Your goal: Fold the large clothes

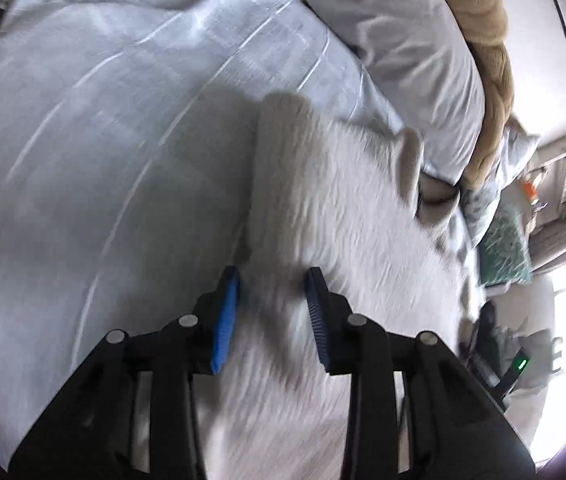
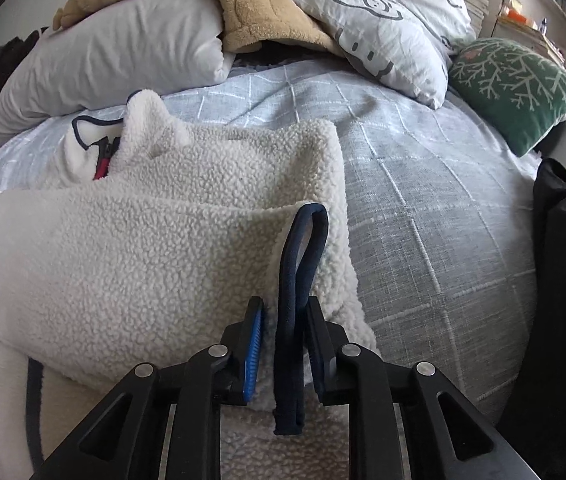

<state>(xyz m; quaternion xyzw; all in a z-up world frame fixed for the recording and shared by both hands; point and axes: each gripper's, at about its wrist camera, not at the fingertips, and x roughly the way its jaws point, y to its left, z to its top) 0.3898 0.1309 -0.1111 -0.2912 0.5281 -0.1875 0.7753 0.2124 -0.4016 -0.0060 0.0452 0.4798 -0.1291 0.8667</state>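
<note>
Folding is well under way on the bed (image 2: pixel 423 184): the fleece (image 2: pixel 155 240), a big cream sherpa garment, lies across the grey checked cover, already doubled over itself. From the right wrist you can see one thick layer lapped over another, and a sleeve brought in across the body, its navy cuff (image 2: pixel 301 264) lying right in the middle of the shot.

The right gripper (image 2: pixel 283 308) has its jaws apart, one either side of that cuff. The far jaw looks to be brushing the band, but nothing is pinched. Whether it is about to take the cuff or is done with it, I cannot say.

Over on the left wrist view the picture is smeared with motion. The left gripper (image 1: pixel 273 280) hangs just over the fleece (image 1: pixel 343 220) near its rolled edge, jaws wide apart, gripping nothing.

At the far end the collar stands up, with a zip (image 2: pixel 103 160) and pale lining showing, so that end still looks loose. My read: first folds done, perhaps past halfway. What is left is tucking the sleeve flat, squaring the collar end, and likely one more fold to make a compact bundle.

Pillows and a tan blanket (image 2: pixel 243 8) crowd the headboard end.
</note>
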